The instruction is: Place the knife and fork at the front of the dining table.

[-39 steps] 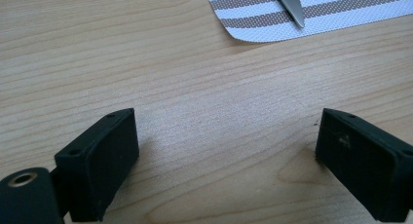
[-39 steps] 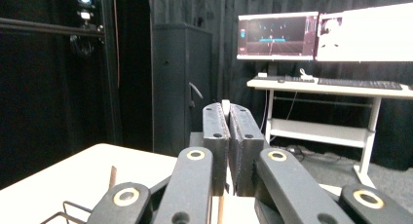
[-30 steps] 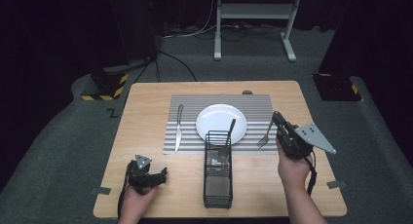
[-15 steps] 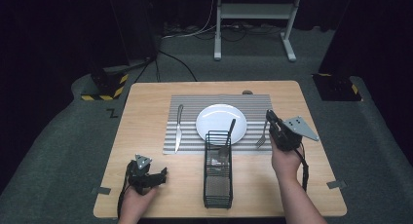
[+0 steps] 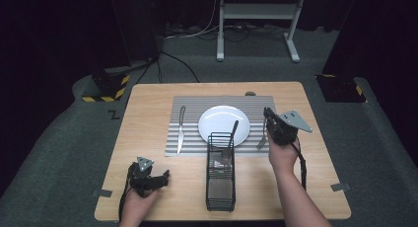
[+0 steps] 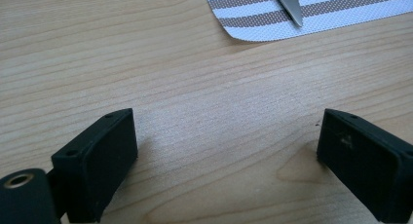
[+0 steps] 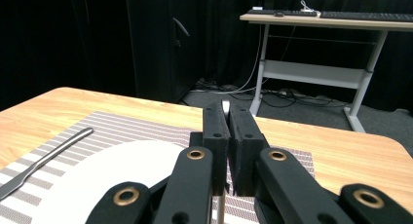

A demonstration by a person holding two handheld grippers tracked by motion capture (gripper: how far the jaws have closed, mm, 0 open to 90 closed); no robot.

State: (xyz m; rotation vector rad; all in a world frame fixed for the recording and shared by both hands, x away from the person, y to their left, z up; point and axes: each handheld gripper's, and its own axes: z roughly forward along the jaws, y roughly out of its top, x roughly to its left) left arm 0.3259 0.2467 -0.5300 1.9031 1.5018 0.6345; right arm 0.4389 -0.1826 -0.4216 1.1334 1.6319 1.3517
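Note:
My right gripper (image 5: 267, 114) hovers at the right edge of the striped placemat (image 5: 190, 138), shut on the handle of a silver fork (image 5: 262, 139) that hangs tines-down from it. In the right gripper view the jaws (image 7: 228, 114) are pressed together on a thin silver handle, with the white plate (image 7: 112, 175) just below left. The plate (image 5: 224, 124) lies in the mat's middle and a knife (image 5: 181, 129) on its left. My left gripper (image 5: 161, 178) rests at the front left on bare wood, its jaws (image 6: 229, 146) wide apart and empty.
A black wire caddy (image 5: 220, 182) stands in front of the plate with a dark-handled utensil (image 5: 230, 140) leaning in it. The knife tip (image 6: 288, 2) and mat corner (image 6: 341, 9) lie ahead of the left gripper. A desk frame (image 5: 256, 12) stands beyond the table.
The right gripper has carried the fork leftward toward the plate and slightly lower. The left gripper has stayed where it was.

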